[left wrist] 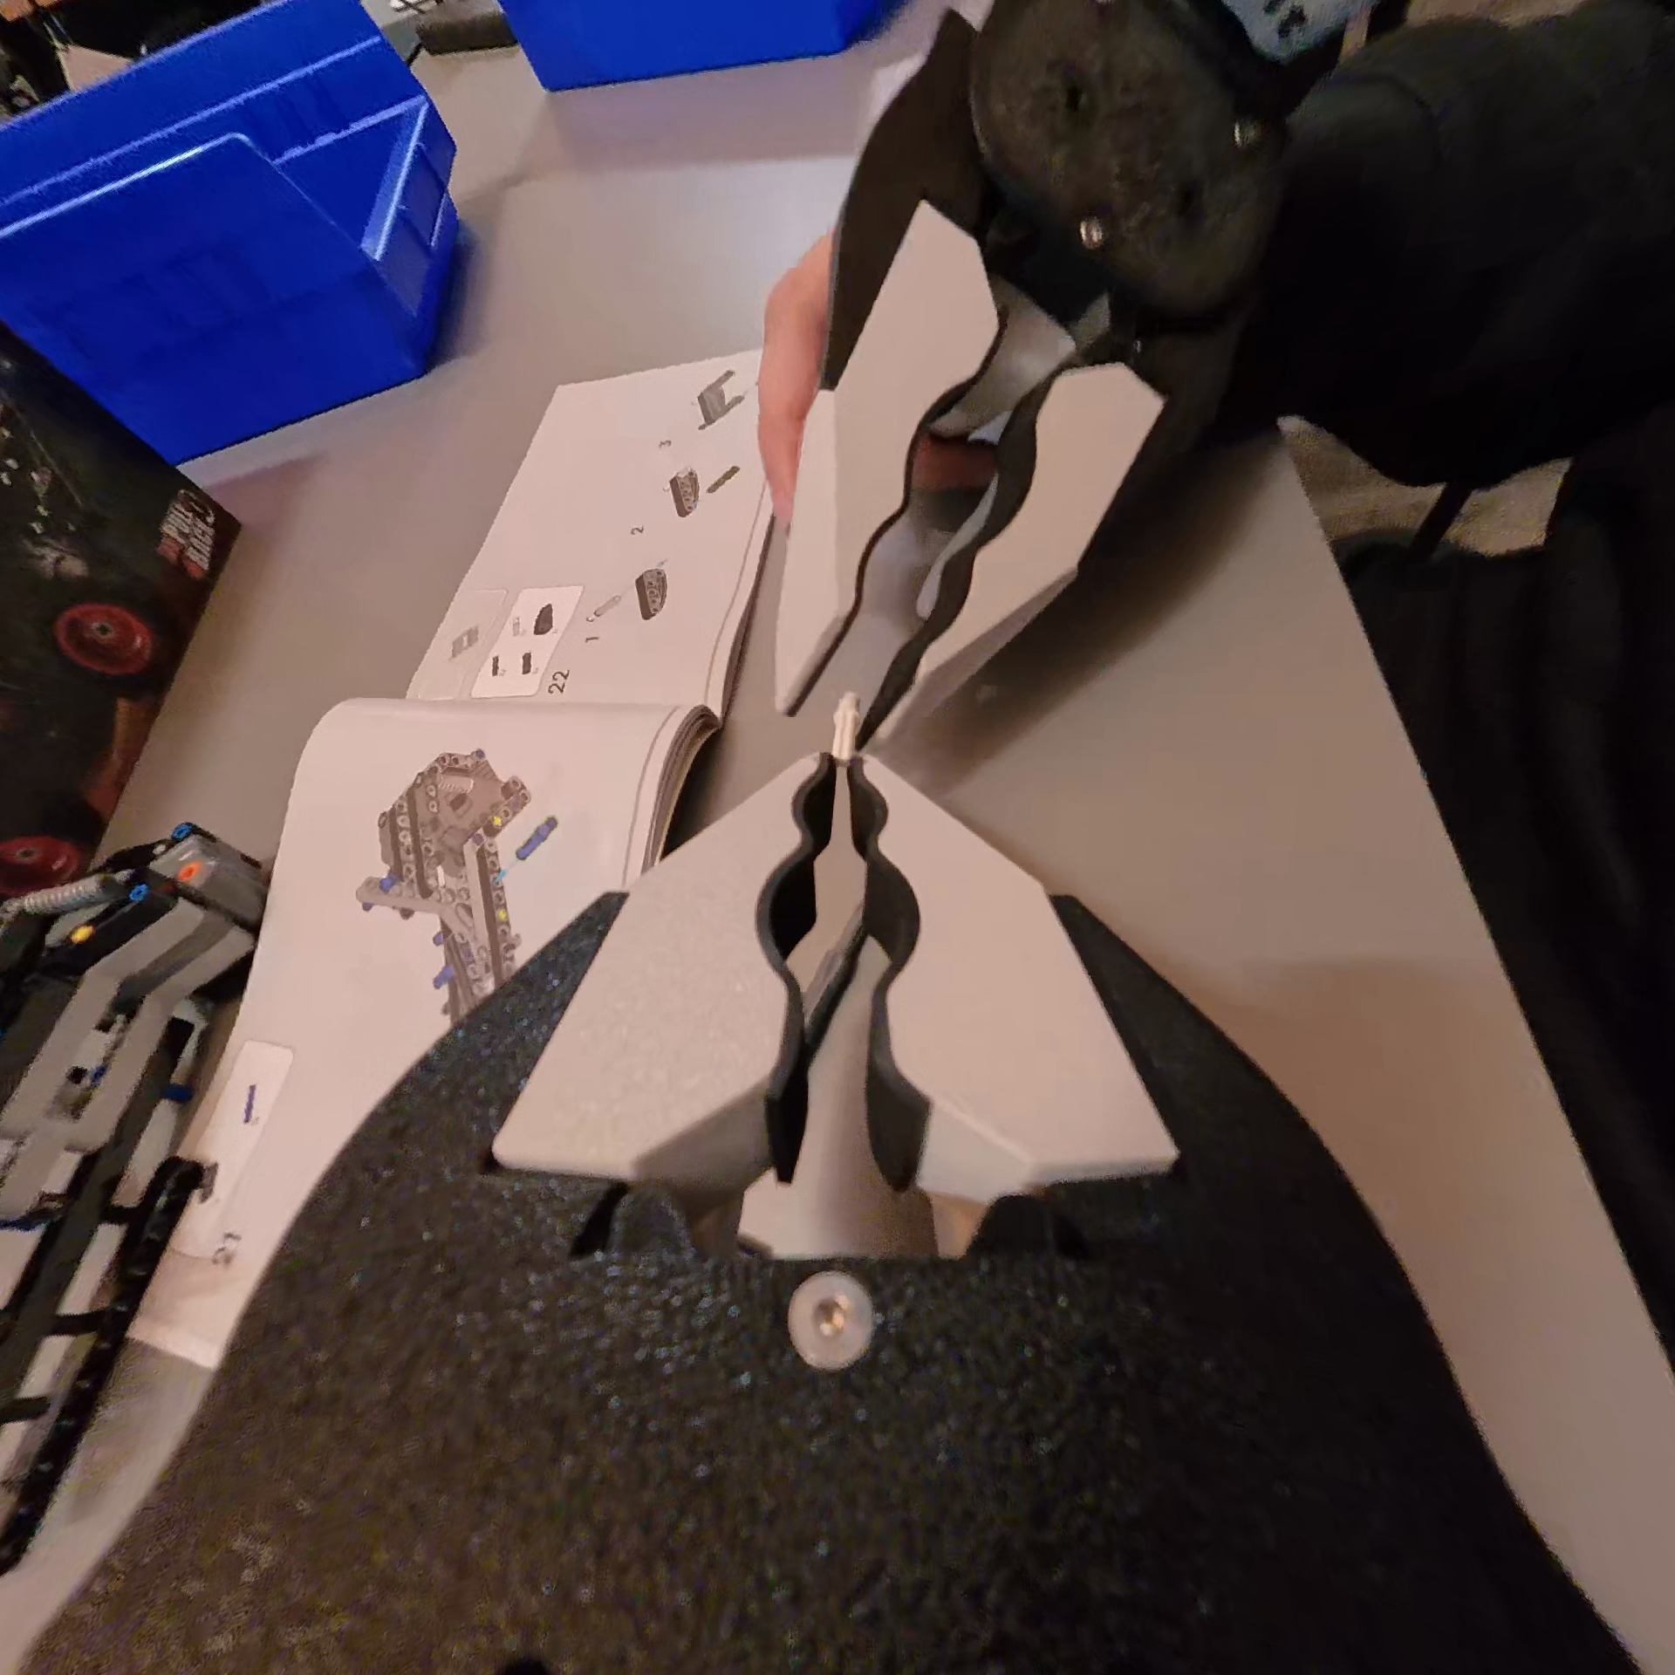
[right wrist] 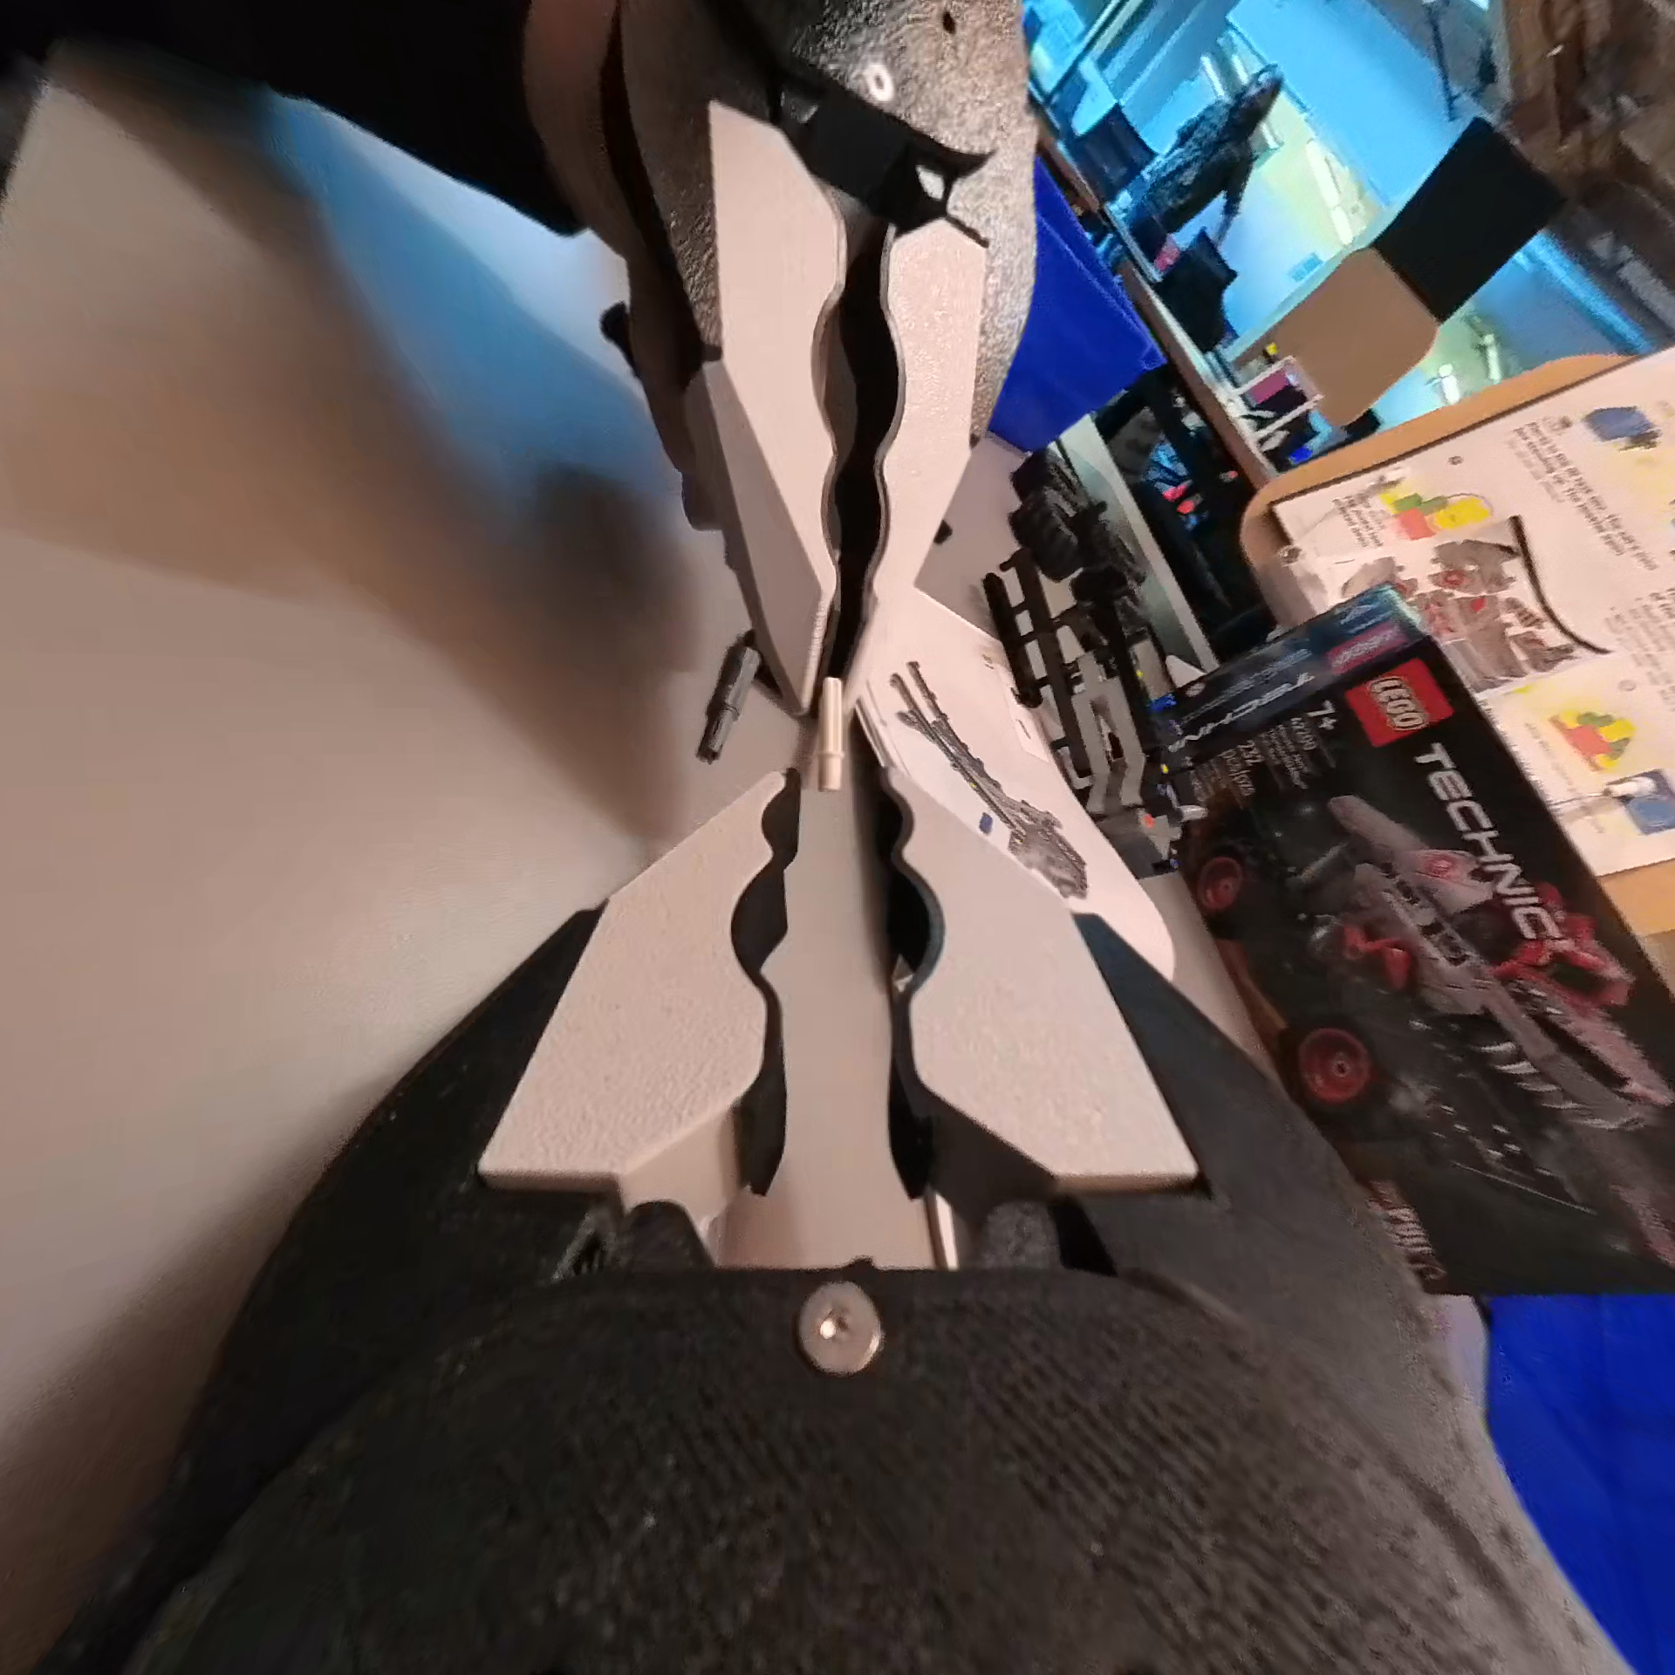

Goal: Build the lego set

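The left claw (left wrist: 838,766) is closed tight on a small pale pin (left wrist: 847,722), gripped by one end, so most of it sticks out past the tips. The right claw (right wrist: 836,778) meets it tip to tip and is partly open. The pin's free end sits in the gap between its fingers, and they do not appear to press on it. This looks like a hand-over or a regrip of one connector, done in the air just above the tabletop (left wrist: 1178,906) near the edge where the person sits.

A dark grey pin (right wrist: 730,693) shows just beside the left claw's tip; I cannot tell whether it is lying on the tabletop.

Further in from that edge, the instruction booklet (left wrist: 589,580) lies open. Beyond it stands the partly built model (left wrist: 100,979), a grey and black frame with a spring. The set's box (left wrist: 91,589) stands nearby, and blue bins (left wrist: 227,227) sit toward the far edge.

The frame is assembled, but no wheels or body panels are visible on it, so I judge much of the build remains. This pin is not yet fitted.
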Demonstrator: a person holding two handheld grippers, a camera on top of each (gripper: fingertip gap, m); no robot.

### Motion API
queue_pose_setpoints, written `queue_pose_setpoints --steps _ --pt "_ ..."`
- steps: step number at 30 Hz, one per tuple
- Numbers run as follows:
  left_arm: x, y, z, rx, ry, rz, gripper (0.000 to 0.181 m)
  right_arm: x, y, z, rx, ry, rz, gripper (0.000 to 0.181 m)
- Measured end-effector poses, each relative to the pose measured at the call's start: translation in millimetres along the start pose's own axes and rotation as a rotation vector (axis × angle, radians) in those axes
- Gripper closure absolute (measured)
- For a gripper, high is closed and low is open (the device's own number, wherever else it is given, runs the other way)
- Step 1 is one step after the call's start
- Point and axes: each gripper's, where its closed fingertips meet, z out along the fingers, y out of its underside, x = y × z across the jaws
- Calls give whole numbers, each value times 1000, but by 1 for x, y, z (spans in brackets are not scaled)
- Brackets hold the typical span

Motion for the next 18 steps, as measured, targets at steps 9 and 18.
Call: queue_pose_setpoints --steps 9,18 --pt "-7 -2 -4 18 -33 -66 176 10 -2 10 -84 167 -179 179" --pt "-34 46 -20 -216 -19 -148 162 8 27 24 -281 170 -277 179"
